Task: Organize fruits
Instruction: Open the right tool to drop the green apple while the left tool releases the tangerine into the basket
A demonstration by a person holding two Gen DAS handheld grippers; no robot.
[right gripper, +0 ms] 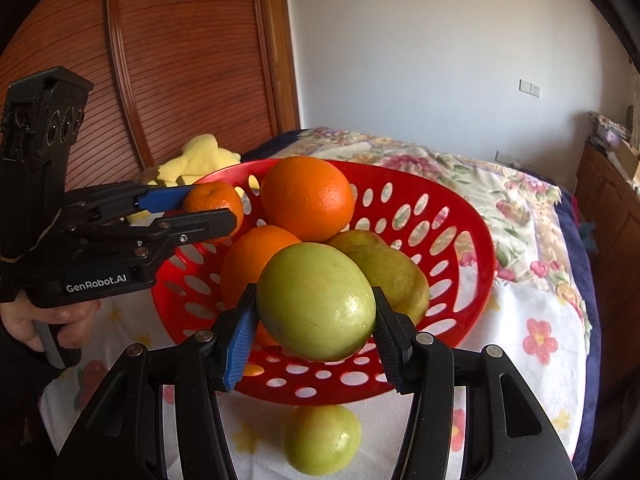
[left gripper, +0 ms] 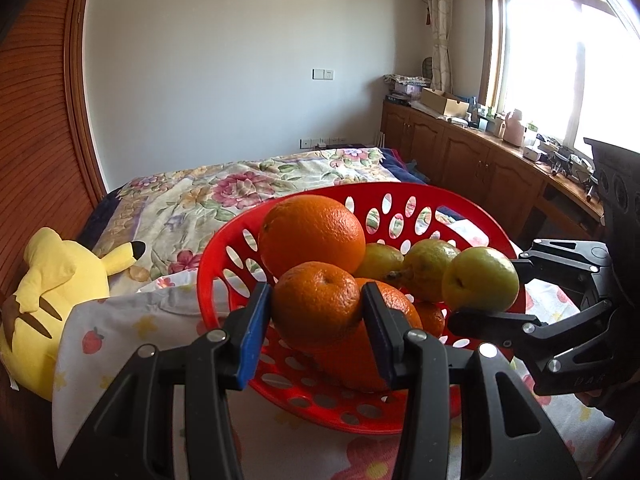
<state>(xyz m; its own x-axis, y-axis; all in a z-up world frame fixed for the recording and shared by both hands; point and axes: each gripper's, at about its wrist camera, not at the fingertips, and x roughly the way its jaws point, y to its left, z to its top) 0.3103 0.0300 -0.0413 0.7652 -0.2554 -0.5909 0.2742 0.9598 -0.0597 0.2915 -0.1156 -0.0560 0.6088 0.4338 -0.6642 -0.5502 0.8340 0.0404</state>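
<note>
While the left wrist view is looking along its own fingers, the left gripper (left gripper: 318,312) is pinching a small mandarin (left gripper: 316,304) between its blue pad and black pad, both pads pressing on the fruit's sides. Just beyond the claw a red basket (left gripper: 456,204) is sitting on a flower-printed cloth (left gripper: 132,332), and the mandarin is hanging over the basket's near side. Past the claw tips a large orange (left gripper: 312,236) is lying on top of the pile, with two yellow-green pears (left gripper: 428,268) to its right. Right of the claw, the right gripper (left gripper: 486,300) is reaching in from the side, closed on a green apple (left gripper: 480,280). Far left of the claw a yellow plush toy (left gripper: 48,284) is lying on the bed. Switching to the right wrist view, the right gripper (right gripper: 316,340) is clamping the green apple (right gripper: 316,304), pads pressed against both flanks, over the near part of the basket (right gripper: 476,240). Below the claw, outside the basket's near rim, a second green apple (right gripper: 322,440) is resting on the cloth (right gripper: 532,328). Left of the claw, the left gripper (right gripper: 212,208) is holding the mandarin (right gripper: 214,202) at the basket's left rim, a hand (right gripper: 48,320) gripping its handle.
</note>
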